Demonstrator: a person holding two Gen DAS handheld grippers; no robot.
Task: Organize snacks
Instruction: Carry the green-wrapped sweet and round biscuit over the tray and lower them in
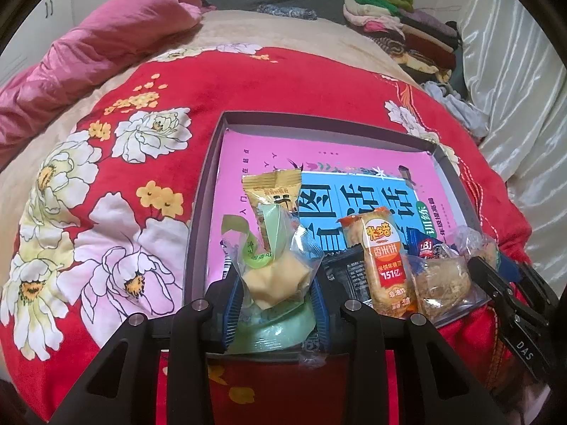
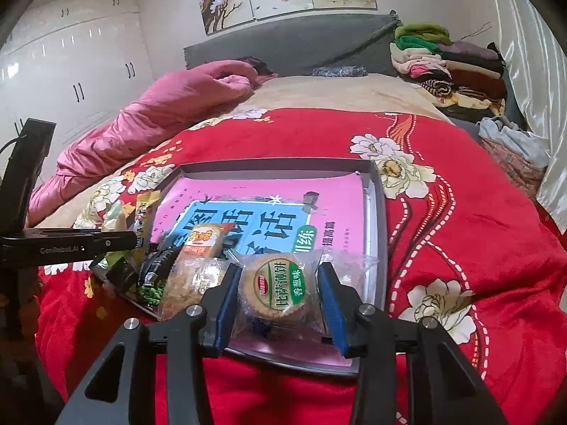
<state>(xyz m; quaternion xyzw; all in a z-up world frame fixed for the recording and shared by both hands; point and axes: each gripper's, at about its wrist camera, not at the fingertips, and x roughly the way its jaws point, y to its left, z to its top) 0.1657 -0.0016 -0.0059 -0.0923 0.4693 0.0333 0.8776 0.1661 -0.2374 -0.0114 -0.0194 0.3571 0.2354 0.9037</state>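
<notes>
A shallow grey tray lined with a pink printed sheet lies on the red flowered blanket. Along its near edge lie a yellow packet, an orange rice-cracker packet, a dark packet and a clear pastry packet. My left gripper is shut on a green-and-clear wrapped yellow pastry over the tray's near left corner. My right gripper is shut on a round biscuit packet with a green label, above the tray's near edge. Each gripper shows at the side of the other's view.
A pink quilt is bunched along the left of the bed. Folded clothes are piled at the far right by a white curtain. A grey headboard and white wardrobes stand behind.
</notes>
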